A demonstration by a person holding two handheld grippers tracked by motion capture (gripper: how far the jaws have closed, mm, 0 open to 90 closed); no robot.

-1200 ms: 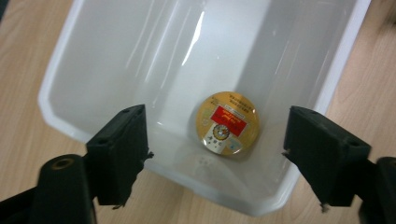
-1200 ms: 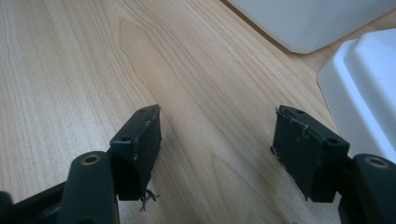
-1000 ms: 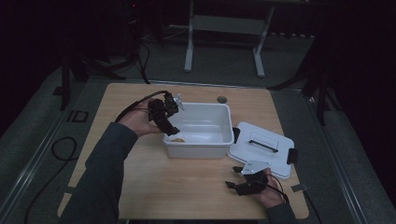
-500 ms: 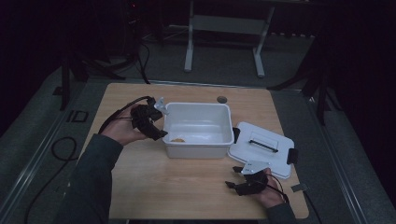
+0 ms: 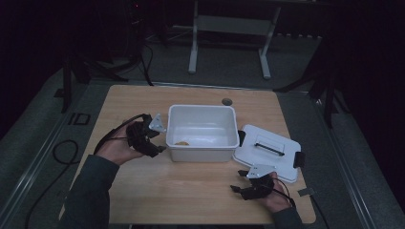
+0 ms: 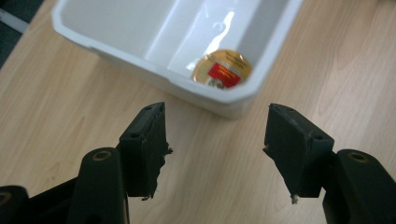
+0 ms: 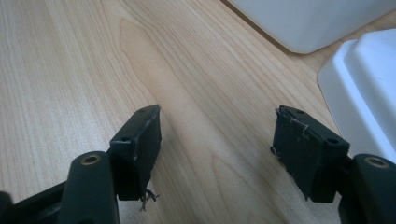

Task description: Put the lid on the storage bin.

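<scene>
Black and blocky, the left claw [image 6: 215,140] has just been closing a bit, yet its jaws stand apart with nothing between them, just beside the white plastic tub [image 6: 140,32]. Inside the tub lies a round gold lid [image 6: 222,69] with a red label; its words are too small to read. The right claw [image 7: 217,140] gapes over the pale wood worktop [image 7: 70,70], near the tub's flat white cover [image 7: 364,84].

I'm working in a dim lab or studio: bare wooden table [image 5: 143,100] on grey carpet [image 5: 38,143], metal stand legs [image 5: 229,43] behind, loose cables [image 5: 62,152] trailing across the floor.
</scene>
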